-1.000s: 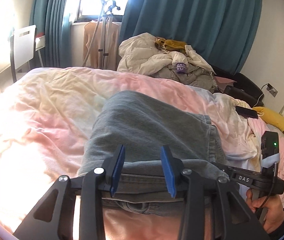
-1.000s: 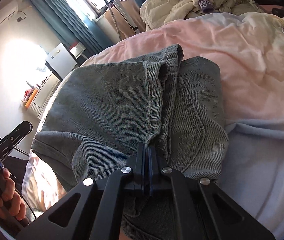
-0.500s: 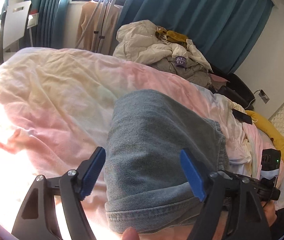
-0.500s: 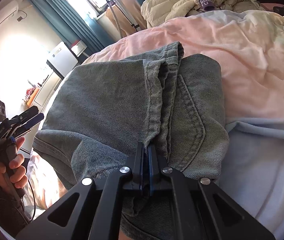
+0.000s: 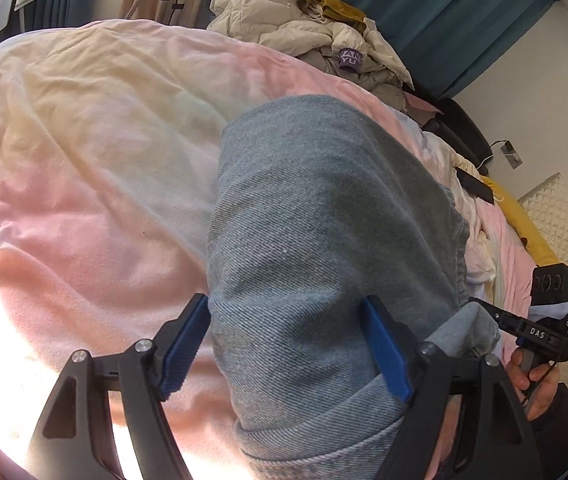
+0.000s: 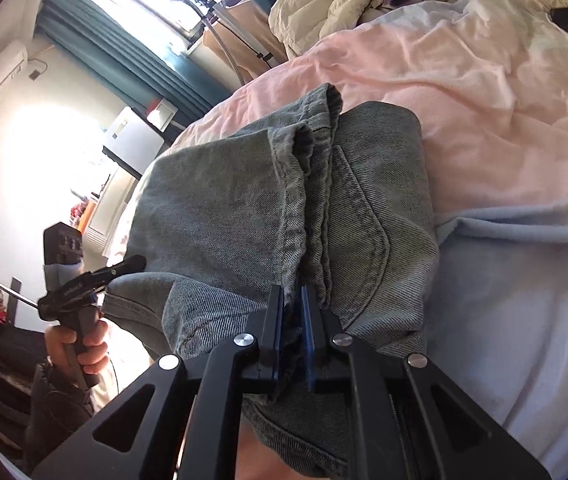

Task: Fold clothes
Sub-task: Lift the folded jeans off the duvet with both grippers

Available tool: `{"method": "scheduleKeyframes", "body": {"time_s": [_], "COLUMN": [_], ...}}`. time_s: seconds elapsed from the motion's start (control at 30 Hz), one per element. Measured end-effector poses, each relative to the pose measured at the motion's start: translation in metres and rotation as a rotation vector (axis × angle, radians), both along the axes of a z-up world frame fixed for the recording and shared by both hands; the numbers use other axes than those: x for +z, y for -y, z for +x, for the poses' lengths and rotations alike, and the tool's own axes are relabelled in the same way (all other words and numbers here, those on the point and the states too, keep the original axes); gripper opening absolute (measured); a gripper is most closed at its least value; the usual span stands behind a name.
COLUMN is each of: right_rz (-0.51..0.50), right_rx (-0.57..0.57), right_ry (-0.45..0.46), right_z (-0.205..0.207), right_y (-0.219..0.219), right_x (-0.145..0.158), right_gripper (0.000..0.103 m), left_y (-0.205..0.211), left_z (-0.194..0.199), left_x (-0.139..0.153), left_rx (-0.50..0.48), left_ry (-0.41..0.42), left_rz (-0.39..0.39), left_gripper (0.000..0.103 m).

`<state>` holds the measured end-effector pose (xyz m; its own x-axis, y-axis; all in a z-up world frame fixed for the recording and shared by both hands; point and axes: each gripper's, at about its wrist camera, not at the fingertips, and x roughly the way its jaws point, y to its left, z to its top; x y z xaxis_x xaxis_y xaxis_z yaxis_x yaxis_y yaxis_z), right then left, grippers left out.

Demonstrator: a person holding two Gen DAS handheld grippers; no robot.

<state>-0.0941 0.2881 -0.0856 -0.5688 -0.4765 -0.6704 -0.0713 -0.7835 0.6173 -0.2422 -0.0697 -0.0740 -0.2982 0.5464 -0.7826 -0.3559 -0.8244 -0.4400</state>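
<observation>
Grey-blue folded jeans (image 5: 324,240) lie on the pink bedspread (image 5: 84,160). My left gripper (image 5: 288,344) is open wide, with its blue pads on either side of the near folded edge of the jeans. The jeans also show in the right wrist view (image 6: 244,208), with hems and a back pocket facing up. My right gripper (image 6: 294,320) is shut on the jeans' hem edge, with denim pinched between the pads. It also shows in the left wrist view (image 5: 484,308) at the jeans' right edge. My left gripper shows at the left of the right wrist view (image 6: 124,264).
A heap of cream jackets and clothes (image 5: 316,36) sits at the far end of the bed. A dark phone (image 5: 476,186) and a yellow pillow (image 5: 524,224) lie at the right. Teal curtains (image 5: 444,8), a tripod (image 6: 220,20) and a white appliance (image 6: 132,140) stand behind.
My left gripper opened wide, let go of the jeans' near edge, then came down astride the fold. My right gripper stayed shut on the hem.
</observation>
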Motion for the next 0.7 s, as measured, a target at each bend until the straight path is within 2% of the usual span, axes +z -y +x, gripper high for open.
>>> {"method": "scheduleKeyframes", "body": {"time_s": [0.03, 0.07, 0.1, 0.17, 0.2, 0.27, 0.43, 0.5, 0.57, 0.63, 0.7], "right_rz": [-0.013, -0.019, -0.015, -0.006, -0.004, -0.021, -0.067, -0.139, -0.215, -0.223, -0.168], "right_rx": [-0.019, -0.040, -0.063, -0.111, -0.132, -0.139, -0.057, -0.027, -0.003, 0.024, 0.048], "right_ry": [0.003, 0.005, 0.004, 0.000, 0.005, 0.048, 0.137, 0.109, 0.073, 0.037, 0.034], "right_z": [0.003, 0.006, 0.007, 0.008, 0.008, 0.002, -0.025, -0.032, -0.035, -0.036, -0.039], "right_y": [-0.005, -0.011, -0.016, -0.027, -0.033, -0.039, -0.032, -0.031, -0.031, -0.028, -0.020], "right_x": [0.002, 0.004, 0.006, 0.007, 0.006, -0.005, -0.036, -0.037, -0.032, -0.023, -0.020], "right_gripper": [0.018, 0.033, 0.054, 0.073, 0.077, 0.077, 0.077, 0.077, 0.082, 0.086, 0.089], "left_y": [-0.001, -0.003, -0.003, -0.004, -0.005, -0.005, -0.010, -0.013, -0.016, -0.021, -0.024], "left_z": [0.001, 0.003, 0.003, 0.002, 0.002, 0.001, -0.005, -0.005, -0.005, -0.003, -0.002], "left_x": [0.000, 0.001, 0.001, -0.001, -0.003, -0.005, -0.007, -0.007, -0.007, -0.003, -0.002], "left_rx": [-0.002, -0.004, -0.005, -0.008, -0.009, -0.012, -0.054, -0.073, -0.092, -0.124, -0.136], "left_ry": [-0.004, -0.007, -0.005, 0.003, 0.007, 0.014, 0.031, 0.029, 0.026, 0.011, -0.001], "left_rz": [-0.006, -0.011, -0.013, -0.010, -0.009, -0.006, 0.000, 0.004, 0.008, -0.004, -0.013], "left_gripper": [0.079, 0.079, 0.079, 0.079, 0.079, 0.080, 0.081, 0.081, 0.081, 0.081, 0.081]}}
